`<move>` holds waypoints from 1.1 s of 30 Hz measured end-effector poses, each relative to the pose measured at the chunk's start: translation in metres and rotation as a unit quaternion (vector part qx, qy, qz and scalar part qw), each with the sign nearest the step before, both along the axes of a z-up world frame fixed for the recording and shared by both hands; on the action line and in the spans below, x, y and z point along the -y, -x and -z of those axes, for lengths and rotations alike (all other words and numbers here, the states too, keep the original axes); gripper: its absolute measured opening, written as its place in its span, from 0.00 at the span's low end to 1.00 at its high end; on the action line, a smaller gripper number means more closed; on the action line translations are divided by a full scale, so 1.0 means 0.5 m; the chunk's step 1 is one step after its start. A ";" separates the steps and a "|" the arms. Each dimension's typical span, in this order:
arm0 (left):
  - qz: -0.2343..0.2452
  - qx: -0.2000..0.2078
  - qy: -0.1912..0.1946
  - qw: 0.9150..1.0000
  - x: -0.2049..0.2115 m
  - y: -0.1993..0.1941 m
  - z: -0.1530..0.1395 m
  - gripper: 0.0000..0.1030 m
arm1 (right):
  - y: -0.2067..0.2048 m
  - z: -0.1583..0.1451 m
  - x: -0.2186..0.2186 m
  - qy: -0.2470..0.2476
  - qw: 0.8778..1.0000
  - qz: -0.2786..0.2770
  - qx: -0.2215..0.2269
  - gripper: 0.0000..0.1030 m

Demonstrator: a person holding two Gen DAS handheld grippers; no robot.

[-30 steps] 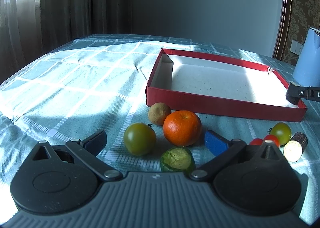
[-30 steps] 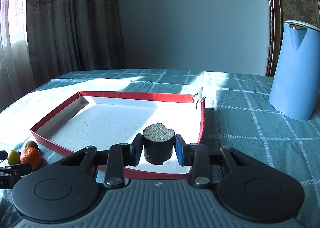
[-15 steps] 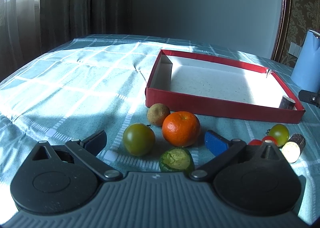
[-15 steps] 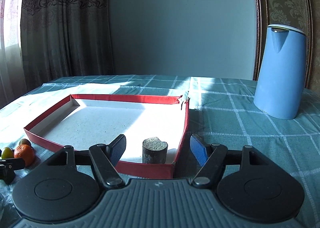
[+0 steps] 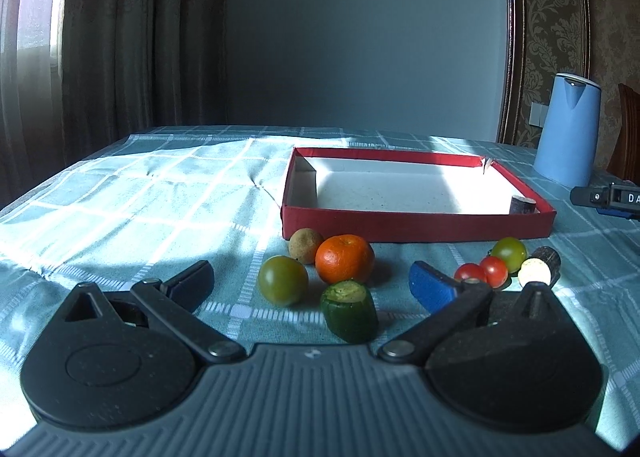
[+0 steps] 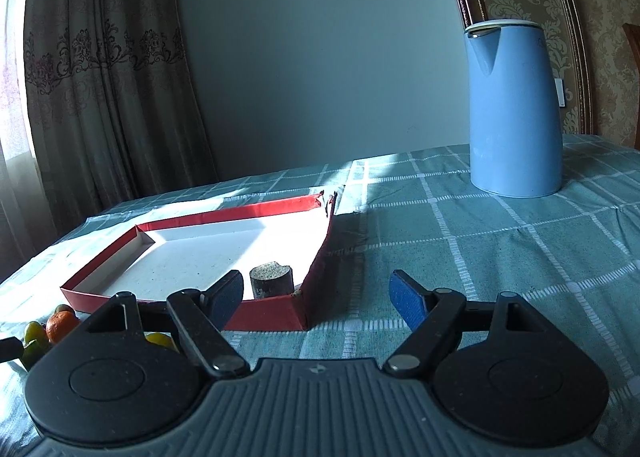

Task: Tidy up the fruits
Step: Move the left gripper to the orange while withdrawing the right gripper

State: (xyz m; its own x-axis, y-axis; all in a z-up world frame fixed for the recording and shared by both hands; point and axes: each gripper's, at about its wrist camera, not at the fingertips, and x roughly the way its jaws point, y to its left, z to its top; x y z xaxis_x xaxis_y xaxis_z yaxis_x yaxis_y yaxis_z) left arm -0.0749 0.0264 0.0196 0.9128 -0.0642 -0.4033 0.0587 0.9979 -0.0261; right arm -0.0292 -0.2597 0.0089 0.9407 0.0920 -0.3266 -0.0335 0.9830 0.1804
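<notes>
The red tray (image 5: 416, 223) sits on a checked teal tablecloth (image 5: 140, 197) and serves as the landmark. Inside it, in the near corner on the kettle side, a dark cut cylinder piece (image 6: 271, 280) stands upright with its pale speckled face up, close to the tray walls.

The right gripper (image 6: 316, 295) hangs just outside that corner, its fingers spread wide with nothing between them. A blue kettle (image 6: 514, 109) stands well beyond the tray on that side.

In front of the tray's near wall lie the remaining fruits: a brown round fruit (image 5: 305, 245) touching an orange mandarin (image 5: 345, 259), a green tomato (image 5: 283, 280) and a green cut piece (image 5: 350, 309) nearer the camera. Farther toward the kettle side are two red cherry tomatoes (image 5: 482, 272), a yellow-green tomato (image 5: 509, 254) and a dark cylinder with a pale end (image 5: 539, 267).

The left gripper (image 5: 310, 285) hovers low before the mandarin group, fingers wide apart and holding nothing.
</notes>
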 end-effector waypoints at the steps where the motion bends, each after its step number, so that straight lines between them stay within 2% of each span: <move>1: 0.001 -0.002 0.000 1.000 0.002 -0.003 -0.008 0.97 | 0.003 0.000 -0.003 0.004 1.000 0.000 0.001 0.78; 7: 0.010 -0.057 0.004 0.998 0.035 -0.086 -0.054 0.97 | 0.000 0.003 -0.007 0.009 1.000 -0.001 -0.001 0.78; 10: 0.015 -0.113 -0.011 0.993 0.057 -0.141 -0.053 0.96 | 0.002 0.002 -0.008 0.012 1.000 0.000 0.002 0.78; 13: 0.006 -0.160 -0.004 0.987 0.058 -0.182 -0.044 0.95 | 0.002 0.001 -0.008 0.015 1.000 0.001 0.006 0.82; 15: 0.001 -0.175 -0.002 0.984 0.054 -0.197 -0.039 0.95 | 0.002 0.001 -0.009 0.015 1.000 0.000 0.008 0.82; 20: -0.013 -0.188 -0.004 0.982 0.049 -0.211 -0.035 0.95 | 0.004 0.000 -0.011 0.018 1.000 -0.005 0.012 0.82; 23: -0.016 -0.189 -0.009 0.982 0.052 -0.213 -0.034 0.90 | 0.004 0.000 -0.012 0.019 1.000 -0.006 0.014 0.82; 26: -0.005 -0.190 -0.005 0.982 0.058 -0.213 -0.040 0.86 | 0.002 0.000 -0.013 0.021 1.000 -0.007 0.013 0.82; 30: 0.011 -0.194 0.009 0.981 0.059 -0.215 -0.053 0.85 | 0.003 0.000 -0.015 0.022 1.000 -0.007 0.012 0.82; 33: 0.008 -0.198 0.000 0.980 0.063 -0.220 -0.051 0.85 | 0.005 -0.001 -0.014 0.021 1.000 -0.008 0.015 0.82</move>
